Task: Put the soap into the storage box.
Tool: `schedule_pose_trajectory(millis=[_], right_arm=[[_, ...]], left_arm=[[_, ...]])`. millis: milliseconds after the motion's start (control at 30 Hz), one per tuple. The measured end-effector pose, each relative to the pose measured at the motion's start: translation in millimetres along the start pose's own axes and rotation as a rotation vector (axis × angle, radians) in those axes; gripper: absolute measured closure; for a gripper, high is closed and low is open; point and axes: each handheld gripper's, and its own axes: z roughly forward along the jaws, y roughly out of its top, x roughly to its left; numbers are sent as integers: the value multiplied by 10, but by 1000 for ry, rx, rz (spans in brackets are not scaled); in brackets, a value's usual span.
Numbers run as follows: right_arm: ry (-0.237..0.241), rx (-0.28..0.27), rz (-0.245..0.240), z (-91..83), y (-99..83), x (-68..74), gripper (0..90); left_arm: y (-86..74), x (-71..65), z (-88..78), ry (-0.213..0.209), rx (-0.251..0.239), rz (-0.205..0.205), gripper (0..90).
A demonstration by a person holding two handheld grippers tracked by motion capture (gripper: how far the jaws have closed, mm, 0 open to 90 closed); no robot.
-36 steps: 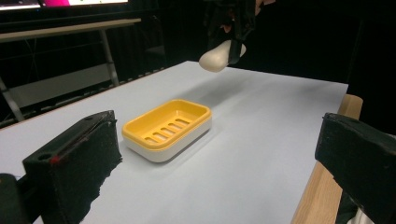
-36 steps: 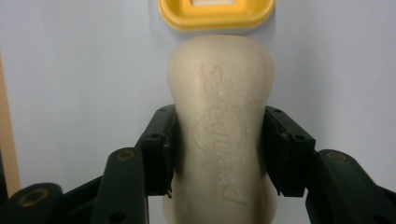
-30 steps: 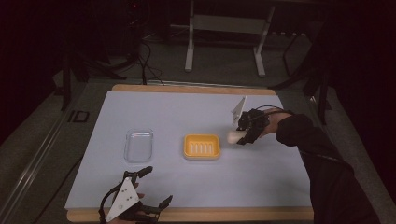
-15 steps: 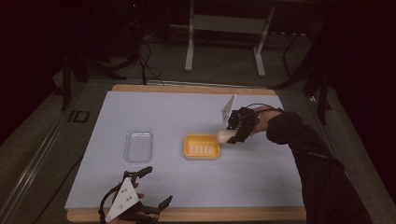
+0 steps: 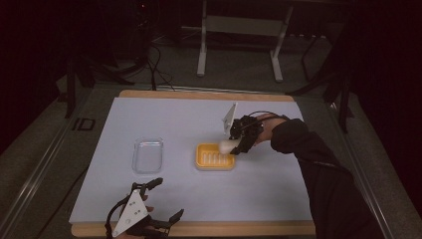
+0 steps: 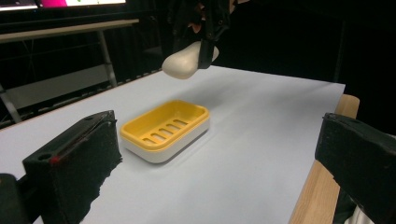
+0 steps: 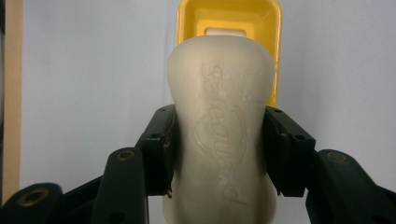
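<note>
Right gripper view: my right gripper [image 7: 219,154] has its jaws clamped on the waist of the soap bar [image 7: 219,107], held in the air over the yellow soap dish [image 5: 215,156] mid-tabletop. I judge the bar light, rigid and slick; the narrowed middle is the safest hold. Left gripper [image 5: 158,207] rests at the near edge, jaws open and empty.
</note>
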Motion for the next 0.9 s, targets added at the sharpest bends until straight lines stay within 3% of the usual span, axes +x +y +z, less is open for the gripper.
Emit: schedule_pose_trajectory(millis=[133, 433, 567, 833, 900], right_arm=[[-12, -2, -7, 42, 53, -5, 494], [12, -38, -43, 127, 189, 19, 494], [14, -104, -58, 159, 211, 16, 494], [13, -154, -86, 241, 221, 14, 494], [15, -189, -95, 276, 228, 12, 494]], left_arm=[[0, 2, 0, -1, 0, -1, 1], [1, 0, -1, -3, 0, 2, 1], [4, 2, -1, -4, -2, 4, 1], [5, 2, -1, -11, -1, 2, 1], [5, 2, -2, -10, -1, 1, 1]])
